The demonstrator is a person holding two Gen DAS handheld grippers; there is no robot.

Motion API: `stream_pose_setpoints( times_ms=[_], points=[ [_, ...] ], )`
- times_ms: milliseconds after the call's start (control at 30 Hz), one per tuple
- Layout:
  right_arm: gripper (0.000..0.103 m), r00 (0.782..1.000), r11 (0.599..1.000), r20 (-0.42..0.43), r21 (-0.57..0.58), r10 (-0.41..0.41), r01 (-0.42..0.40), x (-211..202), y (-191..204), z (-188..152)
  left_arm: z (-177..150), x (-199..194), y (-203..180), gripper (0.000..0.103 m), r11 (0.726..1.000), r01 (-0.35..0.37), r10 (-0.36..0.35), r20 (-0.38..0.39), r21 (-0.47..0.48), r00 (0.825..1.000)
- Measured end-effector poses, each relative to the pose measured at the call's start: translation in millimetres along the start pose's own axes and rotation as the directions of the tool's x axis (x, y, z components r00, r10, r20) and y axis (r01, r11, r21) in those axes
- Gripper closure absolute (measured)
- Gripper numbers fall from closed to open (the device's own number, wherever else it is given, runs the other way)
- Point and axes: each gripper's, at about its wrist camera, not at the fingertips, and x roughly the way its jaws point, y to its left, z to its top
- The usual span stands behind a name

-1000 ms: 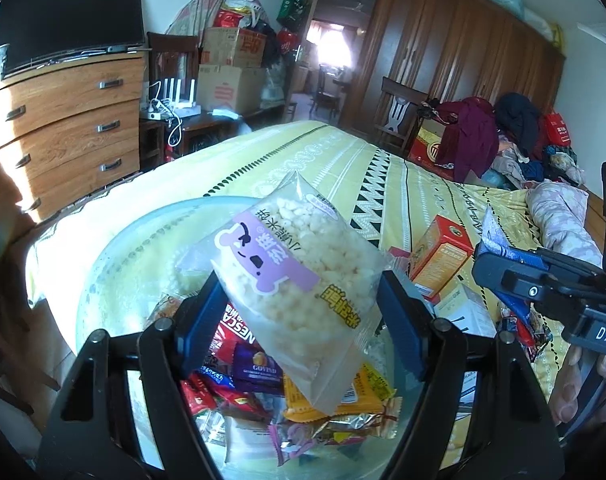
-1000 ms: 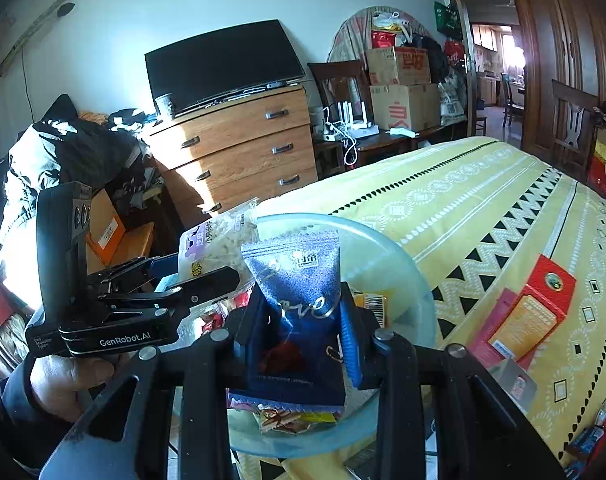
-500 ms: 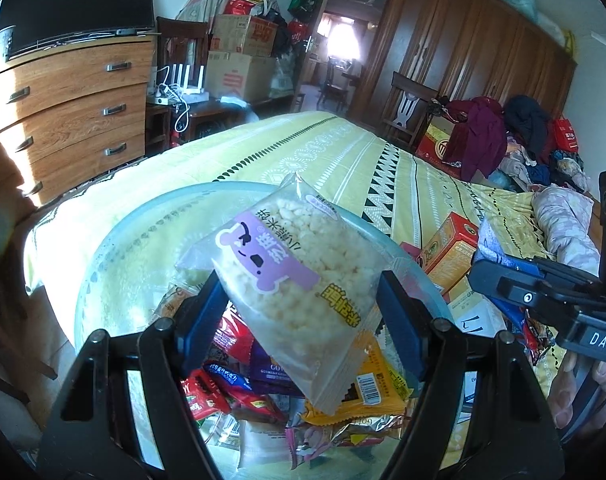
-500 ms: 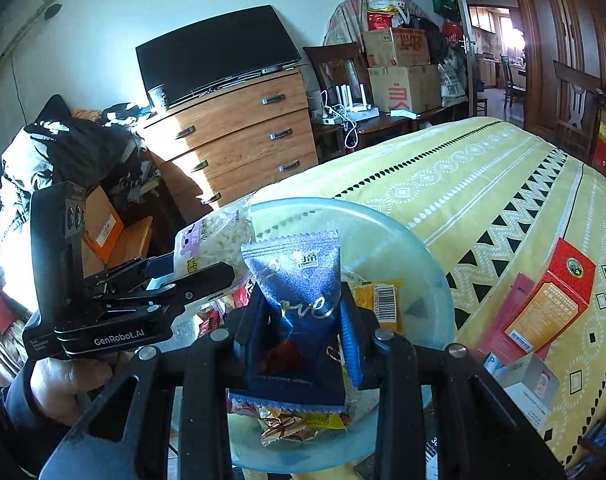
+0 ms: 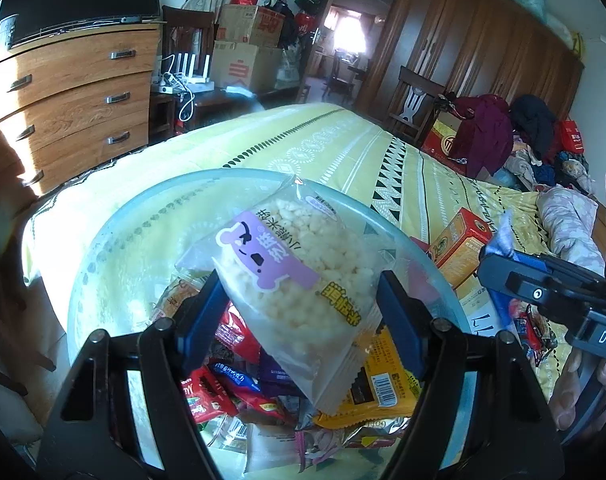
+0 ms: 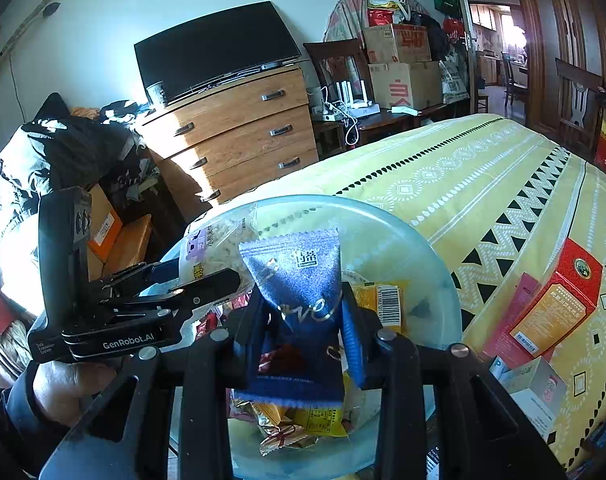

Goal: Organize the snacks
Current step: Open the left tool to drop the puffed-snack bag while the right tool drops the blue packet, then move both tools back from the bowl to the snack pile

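Observation:
My left gripper (image 5: 301, 312) is shut on a clear bag of puffed rice with a purple bear label (image 5: 299, 276) and holds it above a pale blue glass bowl (image 5: 115, 236) full of wrapped snacks. My right gripper (image 6: 303, 320) is shut on a dark blue snack pouch (image 6: 299, 292) and holds it over the same bowl (image 6: 387, 232). The left gripper (image 6: 207, 284) with its rice bag (image 6: 219, 240) shows at the left of the right wrist view. The right gripper (image 5: 503, 272) shows at the right of the left wrist view.
The bowl sits on a yellow patterned bedspread (image 6: 483, 168). Orange and red boxes (image 6: 555, 308) and a white box (image 6: 531, 384) lie right of the bowl. A wooden dresser (image 6: 239, 132) with a TV stands beyond the bed. Cartons, chairs and a wardrobe line the far side.
Both grippers have moved forward over the bowl with their packets still held. More of the bowl's snacks show beneath them.

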Motion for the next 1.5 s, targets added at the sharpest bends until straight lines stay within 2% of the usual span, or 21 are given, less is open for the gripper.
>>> stream_pose_setpoints(
  times_ms=[300, 400, 467, 533, 567, 700, 833, 1000, 1133, 1333, 1500],
  points=[
    [0.053, 1.000, 1.000, -0.002, 0.007, 0.004, -0.004, 3, -1, -1, 1, 2, -1, 0.023, 1.000, -0.024, 0.023, -0.016, -0.012, 1.000],
    [0.050, 1.000, 1.000, 0.006, 0.009, -0.002, 0.002, 2, -1, -1, 1, 2, -1, 0.012, 0.999, -0.038, 0.038, -0.021, -0.015, 0.999],
    [0.043, 1.000, 1.000, 0.012, 0.017, -0.013, 0.013, 1, -4, -2, 0, 2, -1, 0.002, 0.998, -0.059, 0.059, -0.024, -0.019, 0.998],
    [0.018, 1.000, 0.999, 0.019, 0.031, -0.023, 0.023, 0, -6, -3, 0, 3, -1, 0.000, 0.996, -0.081, 0.080, -0.027, -0.022, 0.996],
    [0.014, 0.999, 0.999, 0.029, 0.042, -0.031, 0.030, -2, -8, -4, 0, 4, -1, 0.000, 0.995, -0.093, 0.092, -0.032, -0.021, 0.995],
    [0.010, 0.998, 0.997, 0.039, 0.057, -0.050, 0.048, -4, -13, -5, 0, 6, -4, 0.000, 0.991, -0.137, 0.137, -0.035, -0.006, 0.990],
    [0.000, 0.997, 0.997, 0.044, 0.059, -0.059, 0.056, -5, -15, -6, 0, 7, -6, 0.000, 0.987, -0.162, 0.162, -0.035, 0.007, 0.986],
    [0.000, 0.996, 0.996, 0.061, 0.060, -0.072, 0.068, -13, -17, -9, 0, 5, -9, 0.000, 0.981, -0.192, 0.192, -0.028, 0.019, 0.981],
    [0.000, 0.993, 0.993, 0.077, 0.078, -0.091, 0.085, -28, -26, -17, 1, -1, -27, 0.000, 0.977, -0.206, 0.207, 0.000, 0.061, 0.978],
    [0.000, 0.985, 0.980, 0.097, 0.153, -0.144, 0.128, -68, -54, -46, 0, -20, -82, 0.000, 0.973, -0.167, 0.157, 0.073, 0.159, 0.985],
    [0.000, 0.969, 0.956, 0.114, 0.219, -0.221, 0.193, -119, -80, -80, -8, -28, -131, 0.000, 0.967, -0.099, 0.082, 0.083, 0.235, 0.993]
  ],
)
